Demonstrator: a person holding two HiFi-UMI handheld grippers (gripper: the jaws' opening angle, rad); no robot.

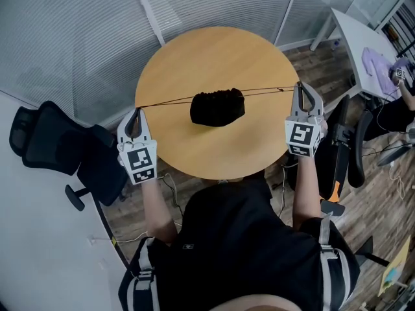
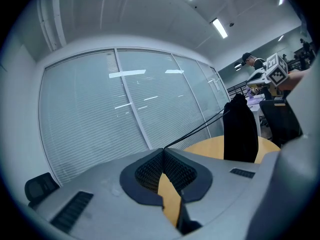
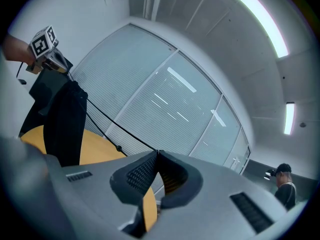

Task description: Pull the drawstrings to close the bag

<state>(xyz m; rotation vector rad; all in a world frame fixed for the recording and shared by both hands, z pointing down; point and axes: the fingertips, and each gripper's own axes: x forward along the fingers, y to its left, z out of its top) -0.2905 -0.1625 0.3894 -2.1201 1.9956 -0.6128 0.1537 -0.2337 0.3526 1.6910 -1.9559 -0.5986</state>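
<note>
Black fabric bag (image 1: 217,107) is over mid-bench (image 1: 194,149); can't tell if it rests there or hangs on the cords. Left tongs (image 1: 135,112) are clamped fully on the left drawstring (image 1: 167,102) off the bench's left edge, and right tongs (image 1: 300,88) likewise on the right drawstring (image 1: 267,91) at the right edge. Both cords are taut, in one near-straight line. Opposed pulls cinch the mouth and keep the bag centred. The top is bunched into tight gathers; looks nearly closed.

Head view steeply down, gripper views level, facing inward, all sharing bag (image 1: 218,107)
</note>
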